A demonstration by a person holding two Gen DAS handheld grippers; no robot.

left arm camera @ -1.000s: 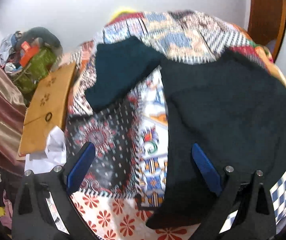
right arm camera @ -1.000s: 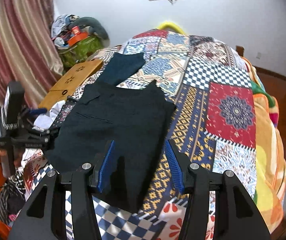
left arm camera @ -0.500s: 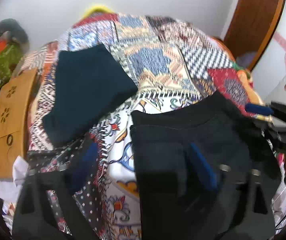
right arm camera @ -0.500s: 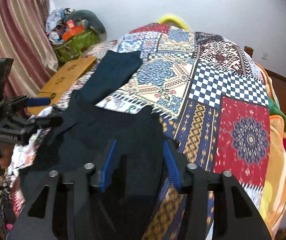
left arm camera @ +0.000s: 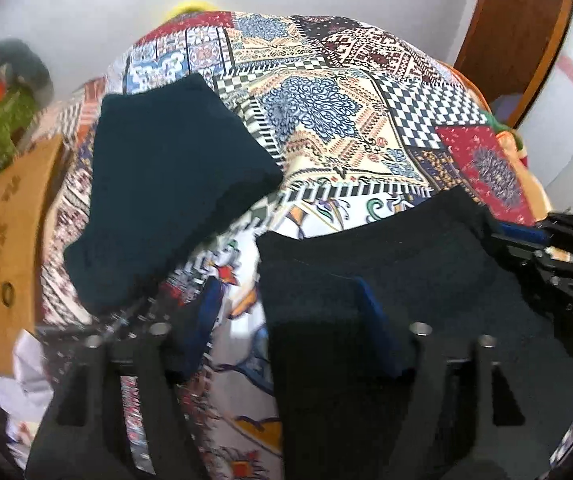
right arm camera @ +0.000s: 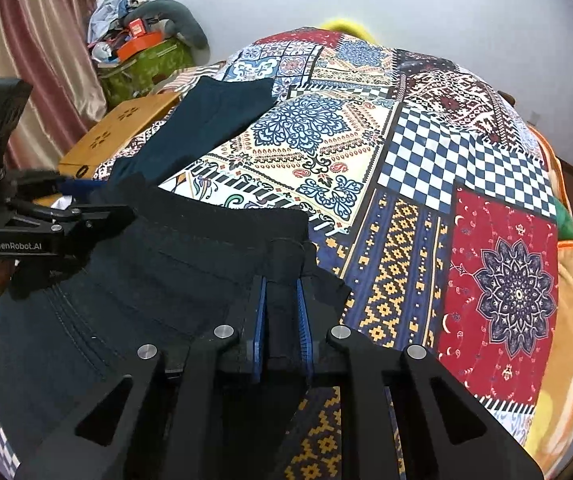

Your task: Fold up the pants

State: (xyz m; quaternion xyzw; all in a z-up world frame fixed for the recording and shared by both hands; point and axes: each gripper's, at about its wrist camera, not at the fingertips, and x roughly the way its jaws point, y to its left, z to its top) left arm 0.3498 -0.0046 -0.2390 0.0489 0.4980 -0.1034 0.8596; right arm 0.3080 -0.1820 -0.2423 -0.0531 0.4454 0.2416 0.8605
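Observation:
The black pants (right arm camera: 190, 264) lie folded on the patchwork bedspread (right arm camera: 466, 216) at the near edge of the bed. My right gripper (right arm camera: 281, 304) is shut on their near right corner, with cloth pinched between the blue pads. My left gripper (left arm camera: 282, 320) is open over the left edge of the pants (left arm camera: 426, 272); its right finger lies on the cloth and its left finger over the bedspread. It also shows in the right wrist view (right arm camera: 86, 216) at the pants' left side. The image is blurred there.
A folded dark teal garment (left arm camera: 166, 184) lies farther back on the bed, also in the right wrist view (right arm camera: 214, 120). A wooden board (left arm camera: 10, 248) lies at the bed's left edge. A green bag with clutter (right arm camera: 146, 64) and a curtain (right arm camera: 26, 60) stand left.
My right gripper has closed on the near right corner of the pants. Both grippers moved forward and down over the pants, and the cloth has been pushed farther onto the bed.

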